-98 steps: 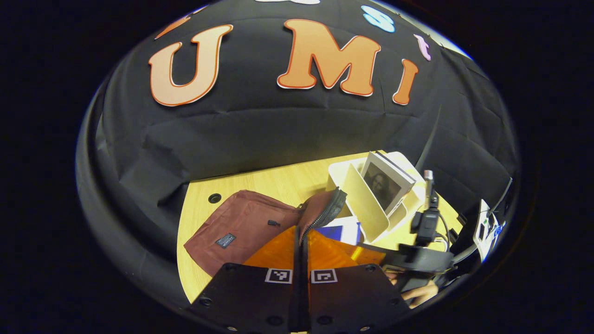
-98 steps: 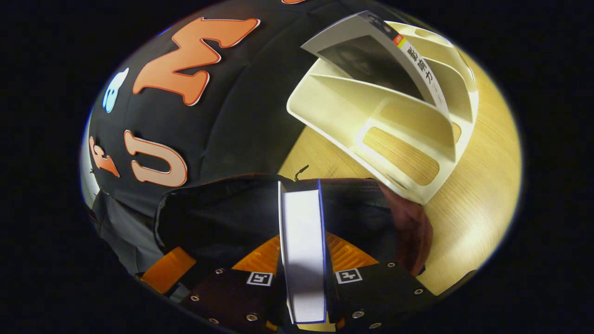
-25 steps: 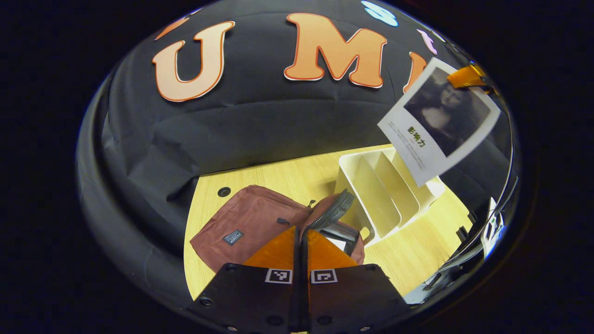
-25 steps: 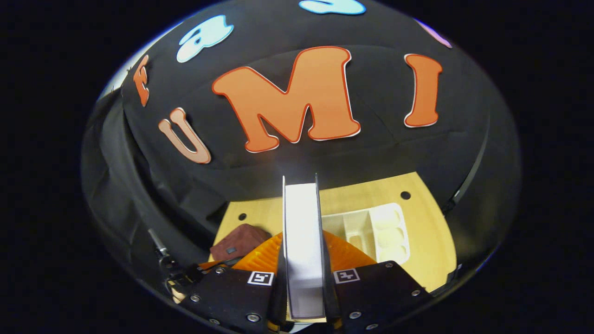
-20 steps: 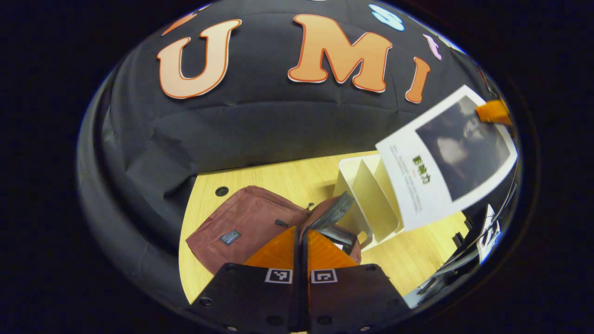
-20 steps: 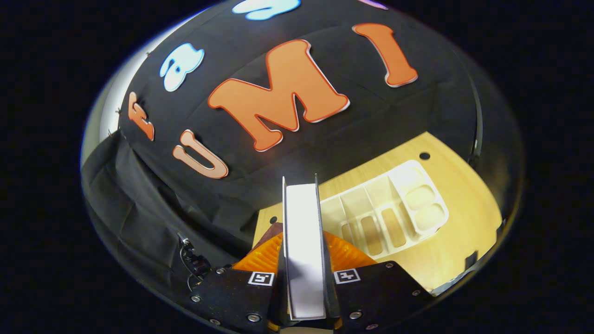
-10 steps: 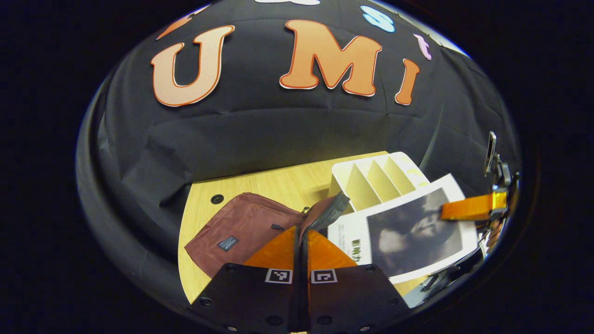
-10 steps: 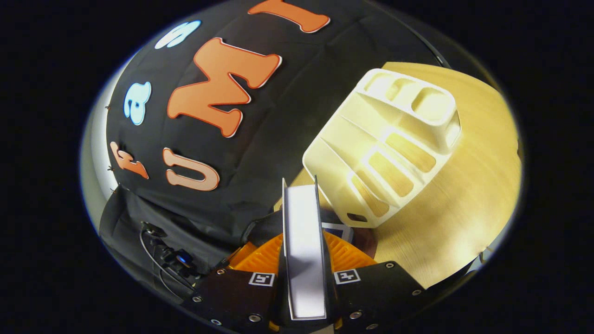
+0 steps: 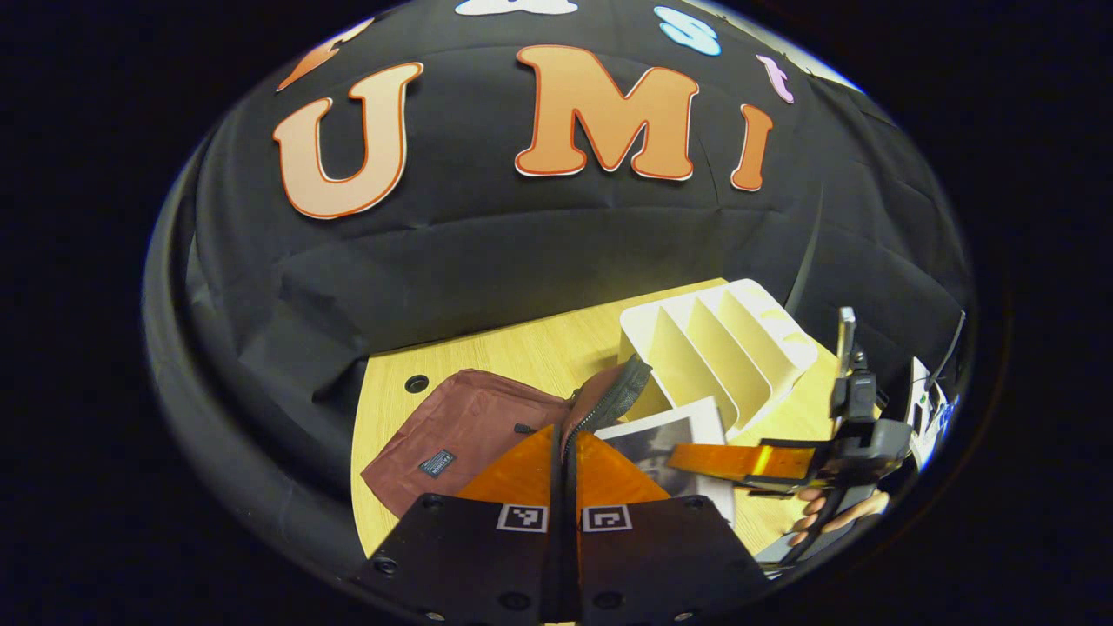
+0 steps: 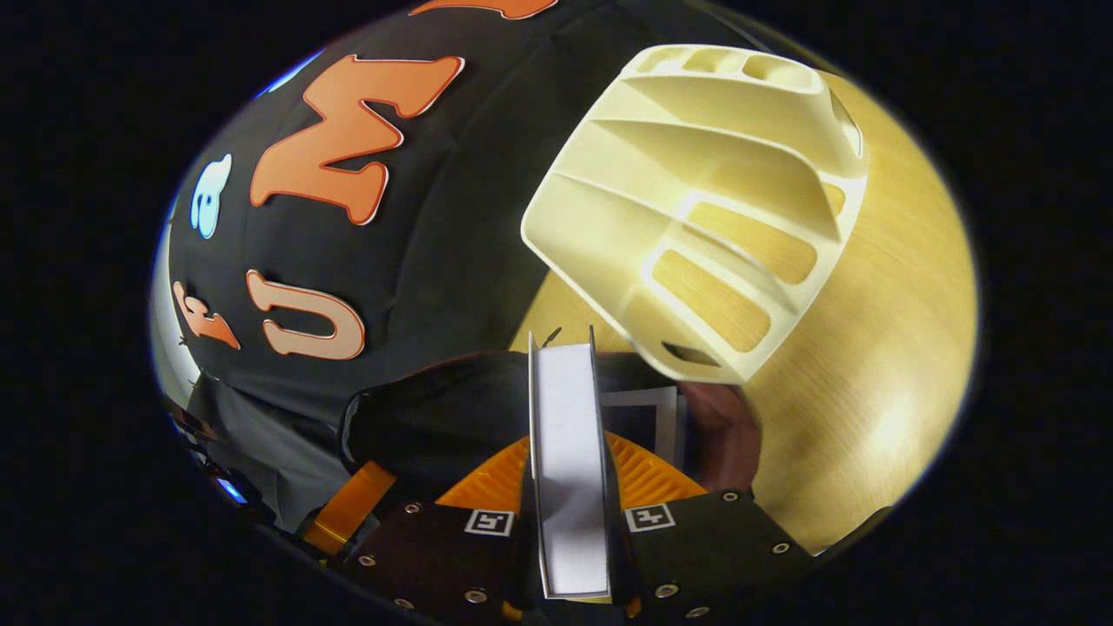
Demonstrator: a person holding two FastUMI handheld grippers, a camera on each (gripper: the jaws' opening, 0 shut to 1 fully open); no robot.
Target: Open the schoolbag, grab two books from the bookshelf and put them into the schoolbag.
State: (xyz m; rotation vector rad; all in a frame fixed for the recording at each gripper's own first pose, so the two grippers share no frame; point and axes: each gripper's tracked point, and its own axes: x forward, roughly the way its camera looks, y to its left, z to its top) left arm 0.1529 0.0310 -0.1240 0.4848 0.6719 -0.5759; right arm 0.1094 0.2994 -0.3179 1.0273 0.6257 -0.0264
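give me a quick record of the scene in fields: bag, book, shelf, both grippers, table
bag: maroon fabric schoolbag lying on the table, zipper flap lifted, mouth open
book: white-edged book with a dark portrait cover, held at the bag's mouth
shelf: cream plastic divider bookshelf, slots hold no books
right gripper: jaws shut on the book
left gripper: jaws shut on the zipper flap, holding it up
table: light wooden tabletop

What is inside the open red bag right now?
A book already lies in the schoolbag; the right gripper brings a second book to its mouth. Anything deeper inside is hidden.
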